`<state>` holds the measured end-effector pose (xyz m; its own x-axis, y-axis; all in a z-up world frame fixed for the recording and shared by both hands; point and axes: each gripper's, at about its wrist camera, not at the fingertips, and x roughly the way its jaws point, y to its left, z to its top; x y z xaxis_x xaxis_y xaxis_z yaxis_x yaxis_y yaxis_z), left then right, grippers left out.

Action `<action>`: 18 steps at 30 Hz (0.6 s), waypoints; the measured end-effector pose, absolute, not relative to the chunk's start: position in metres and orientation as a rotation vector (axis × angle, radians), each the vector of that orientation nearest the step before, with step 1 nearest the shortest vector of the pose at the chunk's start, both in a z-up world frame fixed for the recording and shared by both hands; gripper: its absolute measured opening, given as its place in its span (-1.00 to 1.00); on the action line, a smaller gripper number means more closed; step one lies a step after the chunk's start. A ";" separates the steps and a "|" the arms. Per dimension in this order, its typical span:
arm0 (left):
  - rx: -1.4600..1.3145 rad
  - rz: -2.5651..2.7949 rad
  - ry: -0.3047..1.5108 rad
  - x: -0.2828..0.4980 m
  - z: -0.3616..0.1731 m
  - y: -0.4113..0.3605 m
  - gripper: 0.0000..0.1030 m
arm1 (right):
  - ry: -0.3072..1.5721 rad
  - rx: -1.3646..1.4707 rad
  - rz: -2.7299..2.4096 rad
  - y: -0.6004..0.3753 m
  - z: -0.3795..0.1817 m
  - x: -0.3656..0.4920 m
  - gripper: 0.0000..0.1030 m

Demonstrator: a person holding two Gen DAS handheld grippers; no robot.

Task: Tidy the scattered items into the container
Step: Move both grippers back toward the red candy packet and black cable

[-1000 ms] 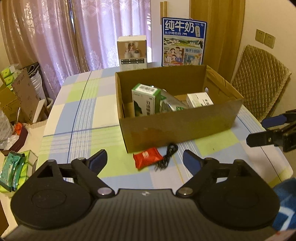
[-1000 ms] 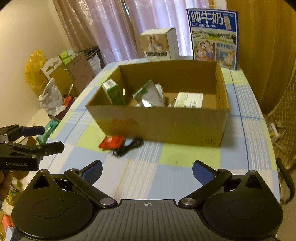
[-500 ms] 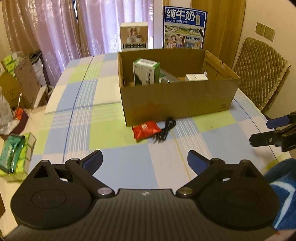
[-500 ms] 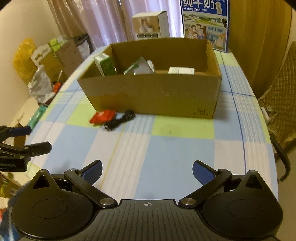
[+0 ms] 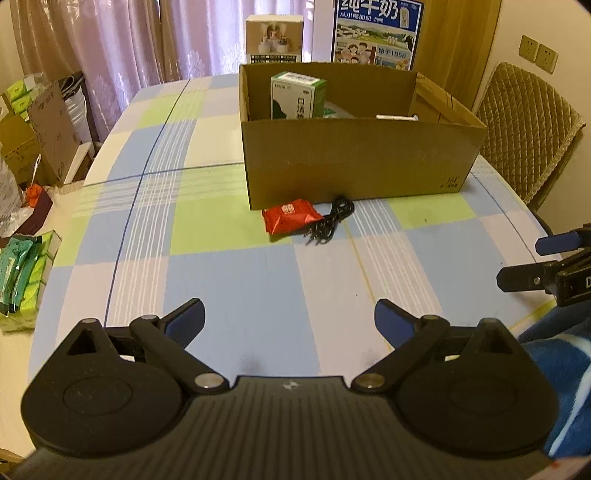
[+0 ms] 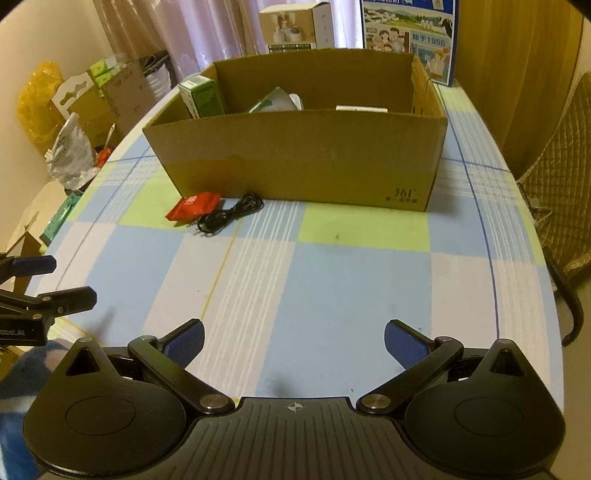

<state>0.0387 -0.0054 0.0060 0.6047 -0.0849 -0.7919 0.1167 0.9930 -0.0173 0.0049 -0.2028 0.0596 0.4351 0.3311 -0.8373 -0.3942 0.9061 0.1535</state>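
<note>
A brown cardboard box (image 5: 354, 162) (image 6: 295, 162) stands on the checked tablecloth and holds a green-and-white carton (image 5: 297, 96) (image 6: 203, 96) and other packs. On the cloth just before its front wall lie a red packet (image 5: 291, 216) (image 6: 194, 206) and a coiled black cable (image 5: 330, 221) (image 6: 231, 216), side by side. My left gripper (image 5: 290, 323) hangs open over the near cloth, well short of both. My right gripper (image 6: 293, 341) is open too, with nothing between its fingers. Each gripper shows at the edge of the other's view.
A small product box (image 5: 273, 38) and a blue milk carton box (image 5: 375, 33) stand behind the cardboard box. A quilted chair (image 5: 524, 122) is at the right. Cartons, bags and green packs (image 5: 20, 277) clutter the floor at the left. The table edge (image 6: 517, 236) curves away on the right.
Both grippers have sunk and drawn back from the box, so the view now looks at its front wall instead of down into it. The left gripper's jaws stand a little wider.
</note>
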 end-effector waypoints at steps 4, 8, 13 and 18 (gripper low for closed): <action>0.032 -0.118 0.927 0.040 0.001 -0.004 0.87 | 1.038 -0.064 0.448 -0.204 0.053 0.007 0.96; 0.031 -0.117 0.936 0.042 -0.002 -0.002 0.87 | 1.051 -0.049 0.444 -0.206 0.047 0.010 0.96; 0.032 -0.120 0.943 0.047 -0.006 0.001 0.87 | 1.059 -0.027 0.446 -0.207 0.043 0.015 0.96; 0.037 -0.135 0.939 0.059 -0.009 0.006 0.87 | 1.056 -0.010 0.461 -0.202 0.039 0.022 0.96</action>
